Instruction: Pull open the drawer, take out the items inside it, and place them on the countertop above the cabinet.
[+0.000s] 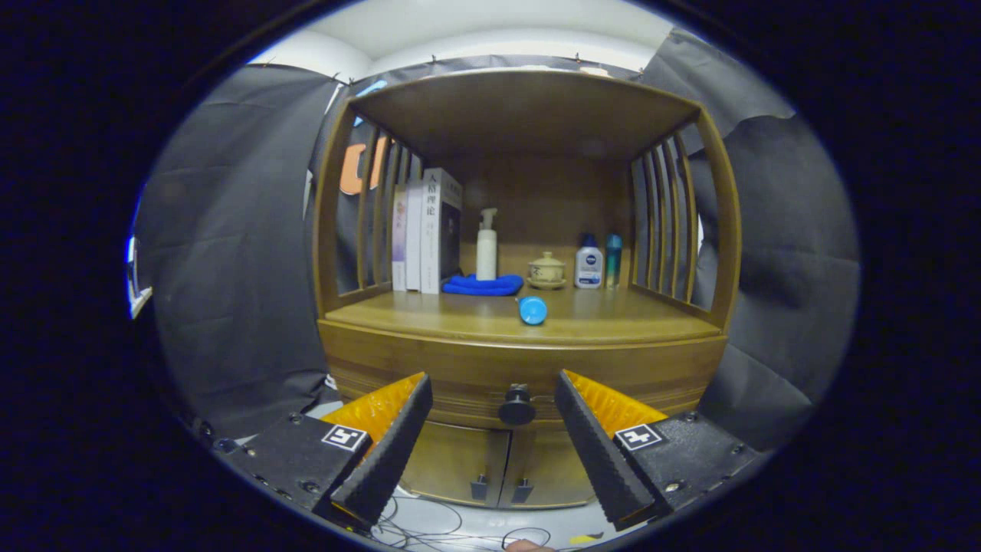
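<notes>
The drawer (521, 368) sits in the middle of the frame, low down, across the front of the wooden cabinet (720, 253). It is closed. A round dark knob (517, 406) sticks out from the middle of its front.

The gripper (494, 437) is at the bottom of the frame. Its jaws are spread wide and hold nothing. The knob shows in the gap between the two fingers, a bit beyond their tips, and nothing touches it.

Right above the drawer is the surface (429, 314) of the cabinet, a flat wooden top with a roof over it and wooden bars on both sides. A small blue round thing (532, 310) lies near the front edge, just above the knob in the frame. Behind it, along the back, things stand in a row. At the left are some books (429, 230), standing up against the bars. Next to them is a folded blue cloth (483, 285) with a white pump bottle (487, 247) standing just behind it or on it; I cannot tell which. To the right is a little lidded pot (546, 270). Then come a white bottle with a blue cap (588, 263) and a thin teal bottle (613, 261), side by side.

Under the drawer, at the bottom middle of the frame, are two small doors (498, 464), both closed, with small handles that meet in the middle. Thin wires (429, 521) lie on the pale floor below them.
</notes>
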A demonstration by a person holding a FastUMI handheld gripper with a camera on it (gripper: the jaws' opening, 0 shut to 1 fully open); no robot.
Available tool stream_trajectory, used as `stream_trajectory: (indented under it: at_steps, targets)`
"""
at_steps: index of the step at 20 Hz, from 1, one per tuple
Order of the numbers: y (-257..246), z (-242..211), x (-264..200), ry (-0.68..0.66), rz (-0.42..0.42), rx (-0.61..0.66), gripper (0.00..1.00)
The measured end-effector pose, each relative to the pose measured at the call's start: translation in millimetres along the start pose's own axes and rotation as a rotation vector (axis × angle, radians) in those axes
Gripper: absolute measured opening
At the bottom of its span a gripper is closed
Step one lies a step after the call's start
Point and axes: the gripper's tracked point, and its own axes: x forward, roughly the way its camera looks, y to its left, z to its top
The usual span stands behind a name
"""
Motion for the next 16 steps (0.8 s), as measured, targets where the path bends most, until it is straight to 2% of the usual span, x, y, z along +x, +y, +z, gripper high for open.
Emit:
stream_trajectory:
  at_steps: [5,16]
  targets:
    - [6.8,30.7,-46.0,-0.058,0.04,0.037,1.0]
    - [-1.4,67.9,-131.7,-0.115,0.033,0.05,1.0]
